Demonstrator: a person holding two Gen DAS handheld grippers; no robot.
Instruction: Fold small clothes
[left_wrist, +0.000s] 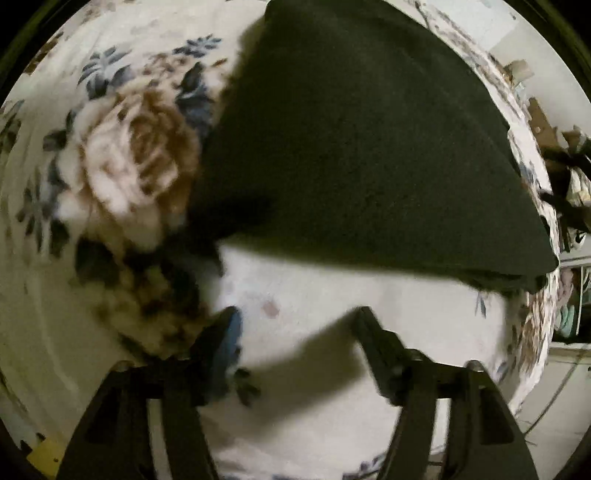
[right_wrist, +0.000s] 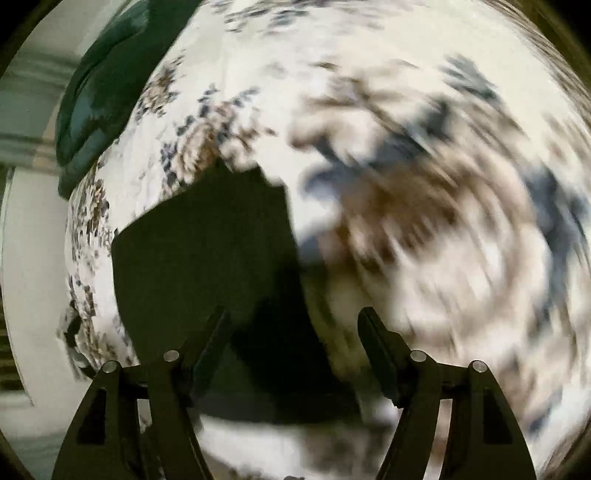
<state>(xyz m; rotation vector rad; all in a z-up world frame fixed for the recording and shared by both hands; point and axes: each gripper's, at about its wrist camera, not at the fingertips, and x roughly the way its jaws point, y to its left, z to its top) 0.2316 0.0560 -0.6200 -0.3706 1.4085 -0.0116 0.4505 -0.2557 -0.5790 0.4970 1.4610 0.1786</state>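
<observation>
I see a matt dark cloth garment (left_wrist: 362, 147) on a fuzzy floral blanket (left_wrist: 122, 155); my tools' fingers (right_wrist: 380, 347) look like matt black plastic.

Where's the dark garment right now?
The dark garment lies folded on the floral bedspread, ahead of the open left gripper, untouched.

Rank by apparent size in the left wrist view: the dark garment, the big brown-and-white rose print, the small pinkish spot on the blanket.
1. dark garment, largest, though close to the camera.
2. rose print.
3. pinkish spot, by far the smallest.
</observation>
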